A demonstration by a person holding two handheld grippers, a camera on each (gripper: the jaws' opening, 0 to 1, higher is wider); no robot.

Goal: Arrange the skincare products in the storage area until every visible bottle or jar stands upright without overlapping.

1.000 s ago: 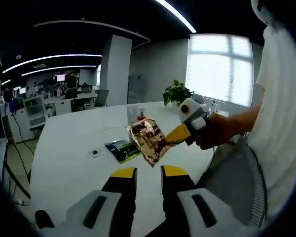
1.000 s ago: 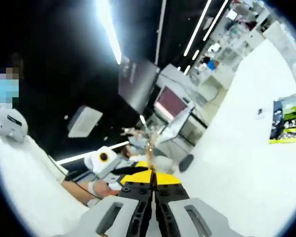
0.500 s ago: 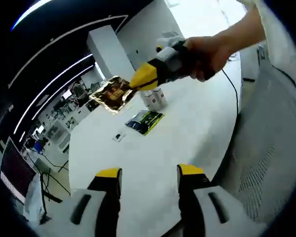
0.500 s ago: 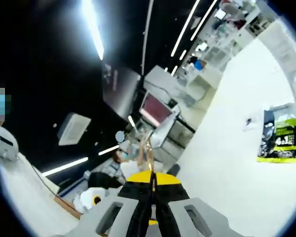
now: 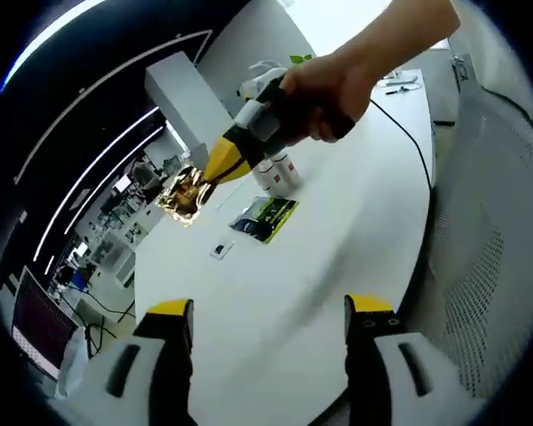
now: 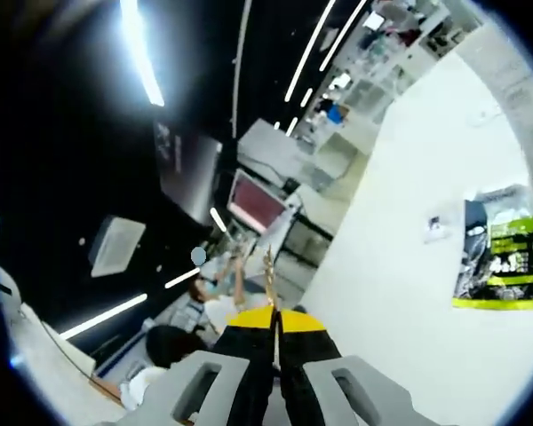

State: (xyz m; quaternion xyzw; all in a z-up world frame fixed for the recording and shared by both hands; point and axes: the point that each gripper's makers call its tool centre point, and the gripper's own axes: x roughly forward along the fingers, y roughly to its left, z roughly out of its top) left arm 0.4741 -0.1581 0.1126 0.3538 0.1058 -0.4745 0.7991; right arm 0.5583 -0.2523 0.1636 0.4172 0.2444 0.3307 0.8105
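One gold foil sachet [image 5: 182,189] hangs pinched in the right tool [image 5: 220,165] above the counter [image 5: 338,240], left tool [image 5: 268,312] wide and idle, so lower it gently clear of the green packet [image 5: 265,216].

Your left gripper view looks from above the near edge of the white table [image 5: 338,231], tilted, facing along it toward the office beyond. Your right gripper view is rolled hard, held high, facing ceiling lights and desks. Both views share the table [image 6: 409,266] and the green packet [image 5: 265,217] [image 6: 497,257].
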